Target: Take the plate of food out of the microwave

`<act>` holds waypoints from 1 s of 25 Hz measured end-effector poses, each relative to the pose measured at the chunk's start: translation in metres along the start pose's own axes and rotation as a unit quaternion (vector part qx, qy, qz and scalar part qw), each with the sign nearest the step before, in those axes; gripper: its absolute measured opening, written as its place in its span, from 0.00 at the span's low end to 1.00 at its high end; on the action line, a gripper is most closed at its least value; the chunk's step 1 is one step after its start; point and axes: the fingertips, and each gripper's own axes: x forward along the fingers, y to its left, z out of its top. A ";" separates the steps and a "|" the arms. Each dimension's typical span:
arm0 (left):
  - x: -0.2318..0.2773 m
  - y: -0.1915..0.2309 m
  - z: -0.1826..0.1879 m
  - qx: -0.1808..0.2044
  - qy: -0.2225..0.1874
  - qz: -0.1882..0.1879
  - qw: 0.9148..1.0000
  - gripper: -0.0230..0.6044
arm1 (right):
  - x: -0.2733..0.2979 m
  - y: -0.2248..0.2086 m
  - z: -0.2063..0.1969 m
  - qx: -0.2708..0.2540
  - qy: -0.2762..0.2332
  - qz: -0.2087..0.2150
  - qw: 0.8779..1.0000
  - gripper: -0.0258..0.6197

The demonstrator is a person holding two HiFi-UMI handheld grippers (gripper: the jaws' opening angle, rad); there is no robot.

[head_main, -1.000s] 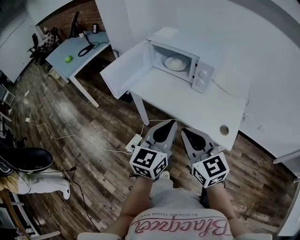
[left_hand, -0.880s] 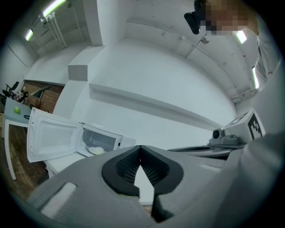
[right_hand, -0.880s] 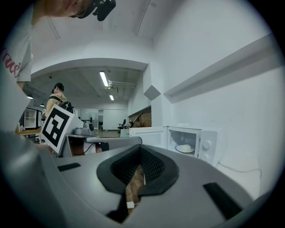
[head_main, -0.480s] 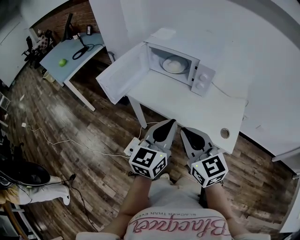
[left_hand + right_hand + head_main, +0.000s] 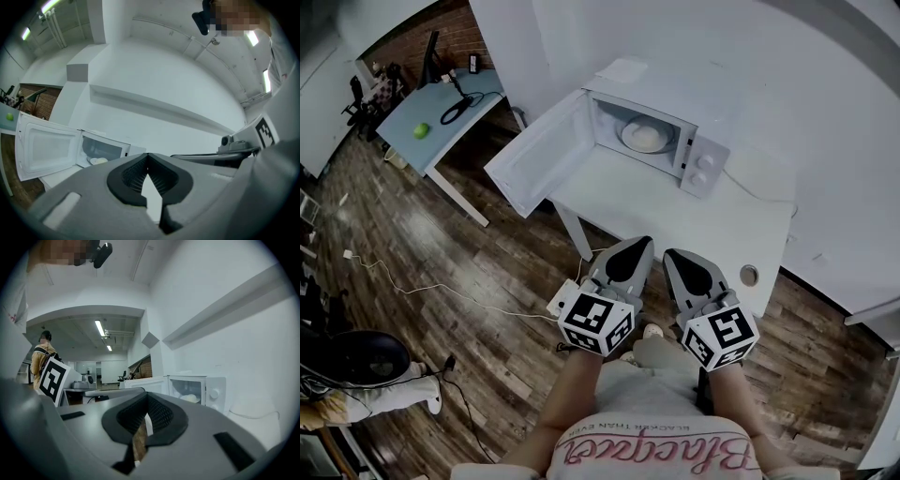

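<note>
The white tabletop (image 5: 675,211) stretches ahead of both hand-held grippers, its near edge close by their tips. At its far end, well apart from them, stands the white microwave (image 5: 705,161) — its door (image 5: 534,167) swung wide open, ahead and to the left of the left hand-held gripper (image 5: 637,244). That one points level with its jaws pressed together and nothing between them. Just to its right, side by side with it, the right hand-held gripper (image 5: 673,255) is likewise closed and empty — only floor shows through the slit behind its tips. The plate of food (image 5: 643,137) sits inside the microwave cavity, ahead of both, touched by neither.
</note>
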 end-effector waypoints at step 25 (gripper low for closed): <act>0.111 0.056 0.028 0.032 -0.011 0.060 0.998 0.05 | 0.087 -0.094 0.037 -0.001 -0.015 0.092 0.996 0.05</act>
